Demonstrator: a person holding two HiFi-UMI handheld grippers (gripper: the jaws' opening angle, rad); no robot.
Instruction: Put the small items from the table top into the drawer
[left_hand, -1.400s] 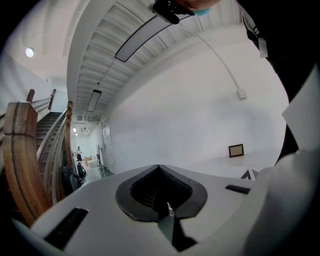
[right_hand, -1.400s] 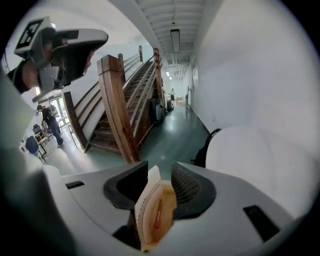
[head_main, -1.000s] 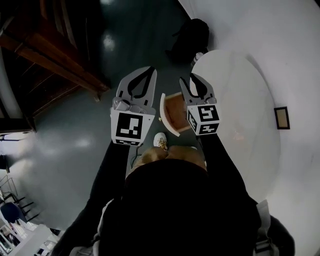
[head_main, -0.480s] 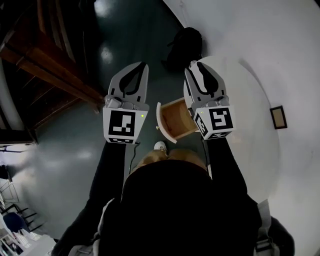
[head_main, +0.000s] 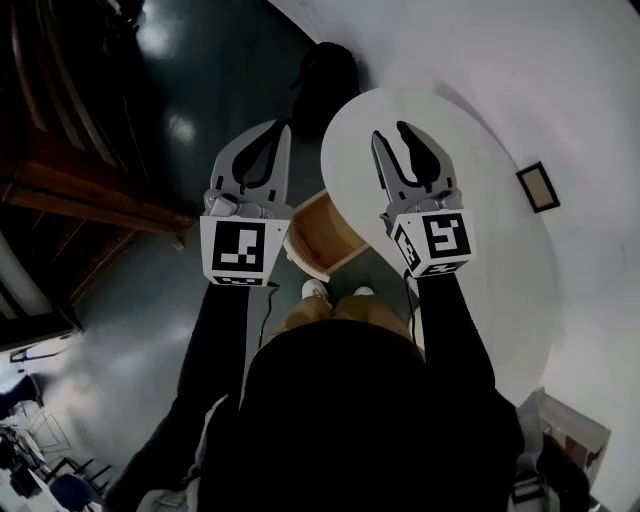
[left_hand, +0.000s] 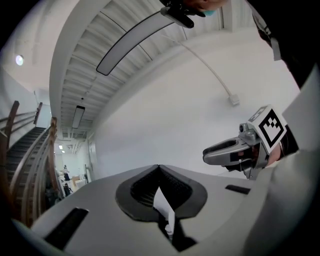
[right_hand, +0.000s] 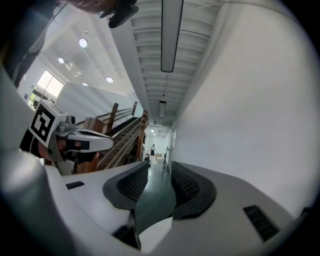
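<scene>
The round white table (head_main: 470, 230) fills the right of the head view. Its wooden drawer (head_main: 322, 232) stands pulled out at the table's left edge, and its inside looks bare. A small dark framed item (head_main: 537, 187) lies near the table's far right edge. My left gripper (head_main: 283, 127) (left_hand: 159, 166) is held level over the floor left of the drawer, shut with nothing in it. My right gripper (head_main: 390, 133) (right_hand: 160, 164) hovers over the table's left part, open, with only a gap between its jaws. Each gripper view shows the other gripper beside it.
A dark bag (head_main: 325, 75) sits on the floor beyond the table. Dark wooden stairs (head_main: 70, 190) run along the left. A box with papers (head_main: 565, 440) shows at the lower right. The person's shoes (head_main: 318, 291) stand below the drawer.
Both grippers have risen and moved forward. The right one has gone from beside the drawer to over the table top. The drawer has stayed open.
</scene>
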